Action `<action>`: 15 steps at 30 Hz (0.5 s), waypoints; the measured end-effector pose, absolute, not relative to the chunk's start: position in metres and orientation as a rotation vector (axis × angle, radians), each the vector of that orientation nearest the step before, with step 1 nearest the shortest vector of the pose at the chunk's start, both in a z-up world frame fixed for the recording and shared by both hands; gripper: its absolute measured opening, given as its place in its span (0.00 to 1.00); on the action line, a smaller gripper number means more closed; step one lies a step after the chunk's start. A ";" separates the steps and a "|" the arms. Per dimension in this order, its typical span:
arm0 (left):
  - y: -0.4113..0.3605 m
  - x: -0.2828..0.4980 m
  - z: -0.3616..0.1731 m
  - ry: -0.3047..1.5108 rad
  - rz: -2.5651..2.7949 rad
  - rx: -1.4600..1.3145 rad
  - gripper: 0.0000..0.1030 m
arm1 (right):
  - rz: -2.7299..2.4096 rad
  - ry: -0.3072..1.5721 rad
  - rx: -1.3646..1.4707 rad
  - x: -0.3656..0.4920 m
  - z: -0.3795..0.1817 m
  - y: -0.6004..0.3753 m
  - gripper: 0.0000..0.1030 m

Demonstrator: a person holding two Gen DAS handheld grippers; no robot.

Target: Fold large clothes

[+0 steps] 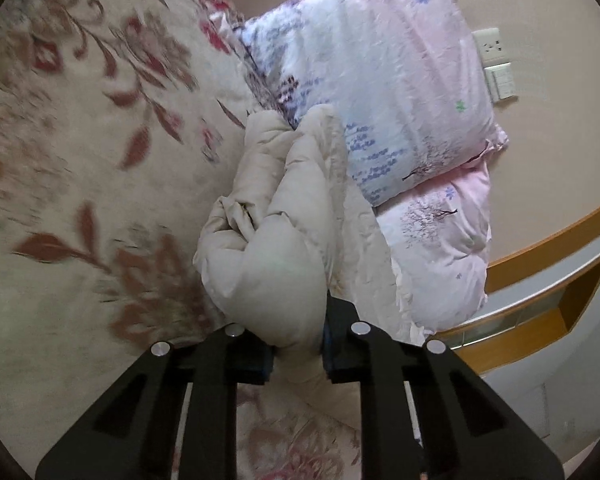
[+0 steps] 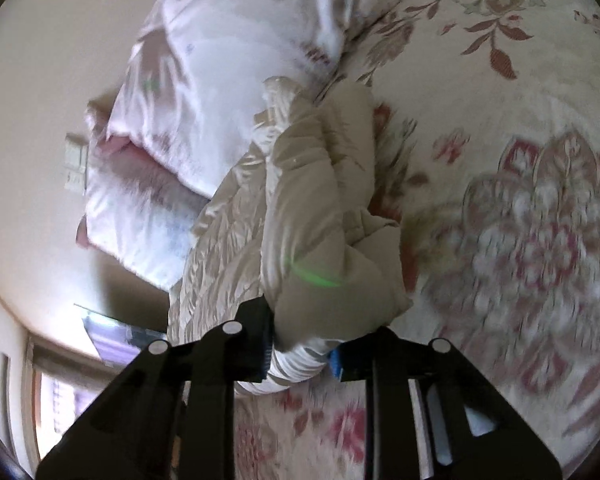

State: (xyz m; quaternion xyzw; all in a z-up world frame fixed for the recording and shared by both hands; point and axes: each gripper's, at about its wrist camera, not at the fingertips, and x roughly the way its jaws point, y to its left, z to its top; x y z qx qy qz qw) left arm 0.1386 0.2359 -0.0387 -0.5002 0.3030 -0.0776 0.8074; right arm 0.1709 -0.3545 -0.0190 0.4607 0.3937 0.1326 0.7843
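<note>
Both grippers pinch the cream puffer jacket over the flowered bedspread.

The left gripper (image 1: 298, 354) and the right gripper (image 2: 302, 354) each have their jaws nearly closed on a bunched fold of the jacket (image 1: 268, 232), which lies beside the pink pillows (image 1: 380, 92) on the bedspread (image 1: 80, 160). Two grips likely let the person carry the padded bulk over evenly into a fold.

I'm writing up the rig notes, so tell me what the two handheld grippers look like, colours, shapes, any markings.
Both look alike. The left gripper and right gripper each have two matte black, angular fingers with cut-out slots, round silver fasteners on top, and blue pads lining the inner faces. No cables, lettering, hands or sleeves show in either view.
</note>
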 end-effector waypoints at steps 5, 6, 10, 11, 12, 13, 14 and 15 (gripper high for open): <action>0.258 0.105 -0.035 0.644 -0.144 -1.047 0.17 | 0.340 0.899 0.922 0.147 -0.016 -0.331 0.21; 0.261 0.098 -0.035 0.643 -0.138 -1.043 0.17 | 0.348 0.911 0.902 0.141 -0.015 -0.326 0.21; 0.269 0.073 -0.040 0.643 -0.118 -1.038 0.17 | 0.347 0.955 0.819 0.119 -0.016 -0.311 0.24; 0.270 0.069 -0.042 0.646 -0.117 -1.036 0.17 | 0.335 0.968 0.785 0.113 -0.014 -0.306 0.30; 0.271 0.067 -0.043 0.651 -0.122 -1.033 0.17 | 0.320 0.977 0.758 0.109 -0.014 -0.305 0.34; 0.272 0.067 -0.045 0.660 -0.126 -1.027 0.18 | 0.289 0.980 0.722 0.105 -0.011 -0.305 0.44; 0.272 0.068 -0.047 0.673 -0.119 -1.018 0.21 | 0.243 0.973 0.676 0.101 -0.006 -0.305 0.55; 0.271 0.069 -0.047 0.683 -0.113 -1.007 0.25 | 0.194 0.961 0.637 0.099 0.000 -0.307 0.60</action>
